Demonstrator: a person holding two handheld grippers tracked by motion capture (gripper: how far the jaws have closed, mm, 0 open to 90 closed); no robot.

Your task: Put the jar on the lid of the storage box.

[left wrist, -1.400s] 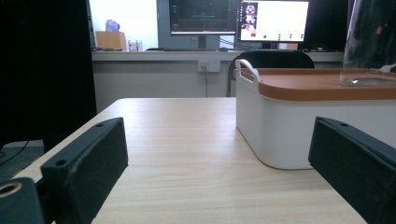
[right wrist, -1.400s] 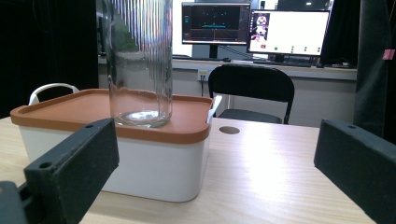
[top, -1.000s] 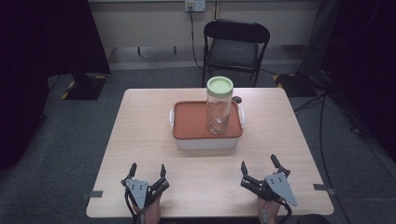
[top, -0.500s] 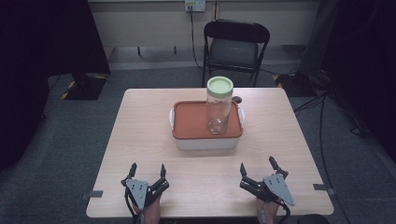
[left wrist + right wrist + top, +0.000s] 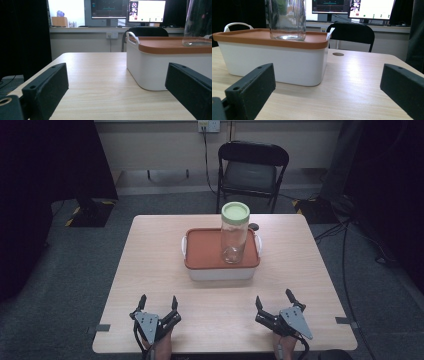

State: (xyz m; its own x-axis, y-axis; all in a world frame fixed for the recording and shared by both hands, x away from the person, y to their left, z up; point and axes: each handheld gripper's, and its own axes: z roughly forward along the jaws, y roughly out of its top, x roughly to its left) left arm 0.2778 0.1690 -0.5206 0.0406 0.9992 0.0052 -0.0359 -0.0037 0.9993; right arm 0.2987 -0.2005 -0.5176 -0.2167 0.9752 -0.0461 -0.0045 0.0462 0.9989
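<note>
Both hand-held grippers sit low at the near edge of the counter (image 5: 150, 250), the left hand-held gripper (image 5: 158, 303) and the right hand-held gripper (image 5: 274, 301) each with its jaws spread wide and nothing between them. Ahead of them, between the two and well apart from either, stands a white box (image 5: 222, 271) with an orange lid (image 5: 202, 249), and on that lid a tall glass jar (image 5: 234, 238) with a pale green cap (image 5: 235, 213) stands upright, nearer the right hand-held gripper's side. The jar looks empty, though the glass is hard to read. The likely trouble is the jar's height: a jaw that meets it high or from one side only could tip it off the lid, and smooth glass may slip in a light grip; pushing on the box could also slide it across the counter and rock the jar. Compared with a second ago, the right hand-held gripper has drawn slightly back toward the person and sits a little lower, while the left one, the box and the jar are where they were.
</note>
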